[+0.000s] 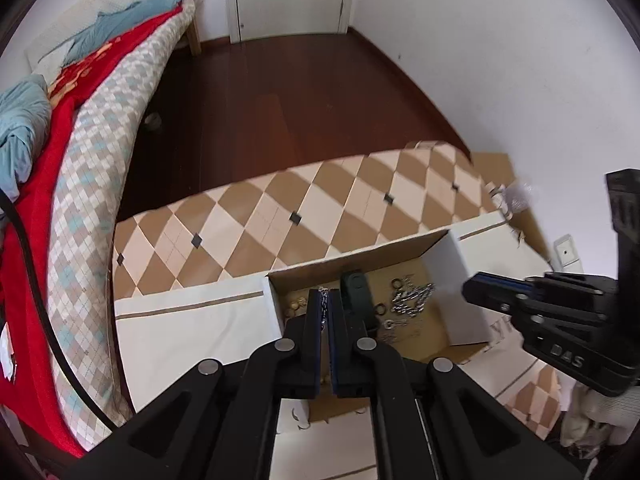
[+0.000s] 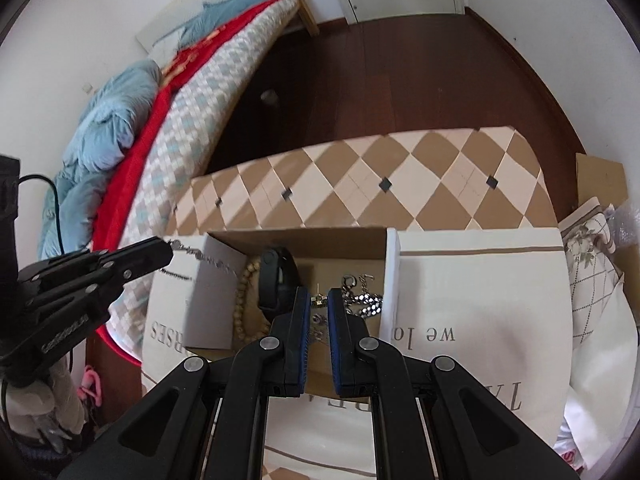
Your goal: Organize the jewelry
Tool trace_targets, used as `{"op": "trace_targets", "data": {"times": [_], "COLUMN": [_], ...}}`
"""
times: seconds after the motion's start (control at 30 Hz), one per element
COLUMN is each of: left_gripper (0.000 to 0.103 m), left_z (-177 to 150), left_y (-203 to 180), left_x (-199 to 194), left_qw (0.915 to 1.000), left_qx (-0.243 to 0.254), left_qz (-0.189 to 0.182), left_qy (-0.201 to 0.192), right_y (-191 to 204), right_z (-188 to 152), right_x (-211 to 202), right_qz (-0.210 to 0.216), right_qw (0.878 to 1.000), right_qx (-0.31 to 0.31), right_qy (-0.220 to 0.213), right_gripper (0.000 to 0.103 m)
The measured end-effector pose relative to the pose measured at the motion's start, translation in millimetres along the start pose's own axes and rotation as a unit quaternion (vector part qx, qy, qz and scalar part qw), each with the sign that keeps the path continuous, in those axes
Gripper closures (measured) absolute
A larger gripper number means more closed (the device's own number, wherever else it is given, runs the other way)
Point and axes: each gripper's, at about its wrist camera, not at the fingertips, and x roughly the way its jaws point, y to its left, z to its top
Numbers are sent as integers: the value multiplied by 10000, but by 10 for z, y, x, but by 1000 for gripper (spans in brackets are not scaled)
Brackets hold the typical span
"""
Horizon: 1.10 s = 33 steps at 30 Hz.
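An open cardboard box (image 1: 418, 276) holds the jewelry: a black band (image 1: 354, 288), a chunky silver chain (image 1: 412, 300), small rings (image 1: 380, 310) and a wooden bead bracelet (image 2: 244, 300). My left gripper (image 1: 325, 294) is over the box's left part, shut on a thin silver necklace (image 1: 323, 300). In the right wrist view the left gripper (image 2: 170, 249) shows at the left, with the thin necklace (image 2: 208, 260) trailing from its tip. My right gripper (image 2: 319, 300) hangs over the box's middle, its fingers nearly together on a small earring stud (image 2: 318, 299). The right gripper (image 1: 467, 292) also shows side-on.
White printed cloth bags (image 2: 476, 300) lie on both sides of the box. A brown-and-cream diamond-patterned panel (image 1: 280, 208) stands behind it. A bed with a red blanket (image 1: 36, 216) is at the left, and dark wooden floor (image 1: 300, 92) lies beyond.
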Motion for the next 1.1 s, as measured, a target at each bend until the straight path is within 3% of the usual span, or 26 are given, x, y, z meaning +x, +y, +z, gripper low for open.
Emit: {"op": "trace_targets", "data": {"times": [0.2, 0.3, 0.37, 0.43, 0.6, 0.7, 0.77, 0.83, 1.0, 1.1], "left_gripper": [96, 93, 77, 42, 34, 0, 0, 0, 0, 0], "left_z": [7, -1, 5, 12, 34, -8, -79, -159, -356, -469], "left_y": [93, 118, 132, 151, 185, 204, 216, 227, 255, 243], "left_x": [291, 272, 225, 142, -55, -148, -209, -243, -310, -404], "left_qw": [9977, 9973, 9974, 9975, 9972, 9959, 9939, 9921, 9899, 9885], "left_qx": [-272, -333, -369, -425, -513, -568, -573, -622, -796, -866], "left_qz": [165, 331, 381, 459, 536, 701, 936, 1084, 1168, 1224], "left_qy": [606, 558, 482, 332, 85, -32, -112, -138, -122, -173], "right_y": [-38, -35, -35, -24, 17, 47, 62, 95, 178, 220], "right_z": [-24, -11, 1, 10, 16, -16, -45, -100, -273, -366], "right_x": [133, 137, 108, 77, -24, -79, -103, -112, -149, -233], "right_qz": [-80, -193, -206, -236, -525, -1025, -1337, -1654, -1986, -1968], "right_qw": [9994, 9990, 9990, 9990, 9982, 9945, 9908, 9860, 9799, 9804], "right_qx": [96, 123, 150, 168, 123, 26, -57, -124, -158, -91], "right_qy": [312, 384, 366, 346, 270, 220, 182, 185, 136, 79], "right_gripper": [93, 91, 76, 60, 53, 25, 6, 1, 0, 0]}}
